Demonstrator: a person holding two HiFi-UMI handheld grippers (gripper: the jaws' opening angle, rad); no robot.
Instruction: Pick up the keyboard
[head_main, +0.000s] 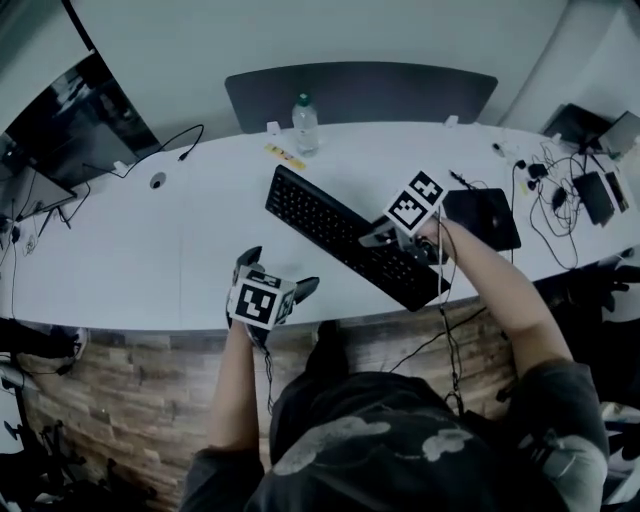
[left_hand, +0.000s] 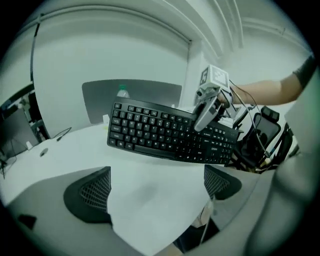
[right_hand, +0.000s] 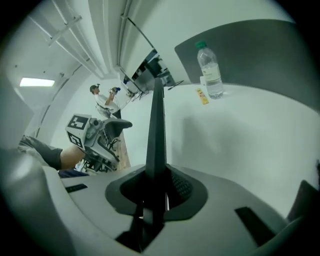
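A black keyboard (head_main: 350, 238) hangs slanted above the white table (head_main: 150, 250), its near right end clamped in my right gripper (head_main: 385, 238). The right gripper view shows the keyboard (right_hand: 156, 135) edge-on, standing up out of the narrow gap between the jaws of that gripper (right_hand: 157, 192). In the left gripper view the keyboard (left_hand: 165, 135) floats over the table with the right gripper (left_hand: 202, 117) on its top edge. My left gripper (head_main: 276, 272) hovers near the table's front edge, left of the keyboard. It (left_hand: 156, 187) is open with nothing between its pads.
A water bottle (head_main: 305, 122) and a small yellow strip (head_main: 285, 156) sit at the table's far side, before a dark chair back (head_main: 360, 92). A black pad (head_main: 485, 215) and tangled cables (head_main: 560, 190) lie at the right. A monitor (head_main: 60, 120) stands at the left.
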